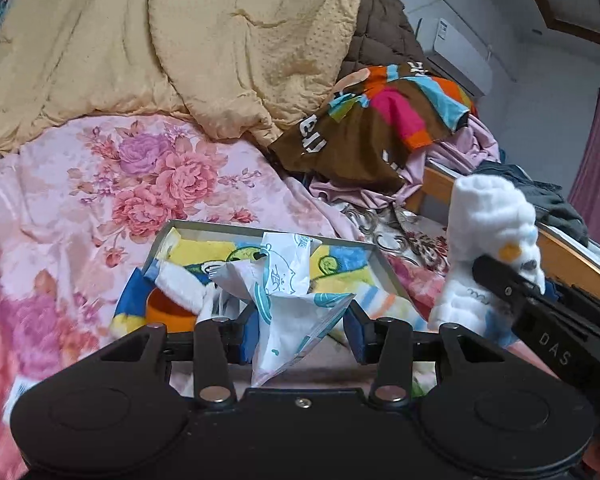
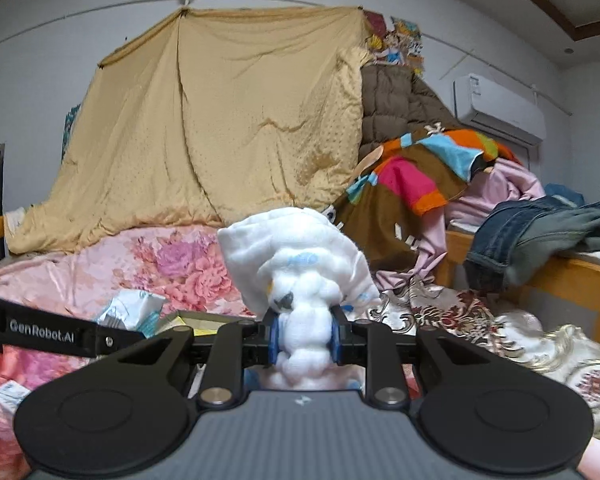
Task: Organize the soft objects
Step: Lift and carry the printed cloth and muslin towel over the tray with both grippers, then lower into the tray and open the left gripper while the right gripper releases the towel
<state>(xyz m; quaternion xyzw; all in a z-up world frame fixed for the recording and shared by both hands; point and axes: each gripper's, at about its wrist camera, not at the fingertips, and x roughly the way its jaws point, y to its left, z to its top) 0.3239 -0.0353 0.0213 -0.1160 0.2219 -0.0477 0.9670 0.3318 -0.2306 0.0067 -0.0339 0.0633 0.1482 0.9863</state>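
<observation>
Right gripper (image 2: pixel 303 340): blue pads pressed in on both sides of a bunched white cloth (image 2: pixel 300 264), which bulges above and below the narrow jaws. Cloth is soft, crinkled gauze with faint blue print and a small yellow-and-grey motif near the grip. In the left wrist view the same cloth (image 1: pixel 488 248) stands upright at the right edge, clear of the bedding.

Left gripper (image 1: pixel 300 340): jaws partly open, with a crumpled white packet (image 1: pixel 288 304) bearing teal print between them. The packet touches the left pad; contact on the right pad cannot be confirmed, so the grip cannot be told.

Shallow grey-rimmed box (image 1: pixel 384 260) lies just beyond the left gripper on the bed, holding a yellow-and-blue patterned towel (image 1: pixel 204 252) and other folded soft items. An orange object (image 1: pixel 168 312) sits at its near left corner.

Pink floral quilt (image 1: pixel 100 208) covers the bed beneath the box. Yellow comforter (image 2: pixel 220 120) is heaped behind. Brown garment (image 2: pixel 404 192) with pink, orange and blue patches lies to the right, jeans (image 2: pixel 516 232) further right on a wooden bed frame (image 2: pixel 572 280). Air conditioner (image 2: pixel 500 108) is mounted on the wall.
</observation>
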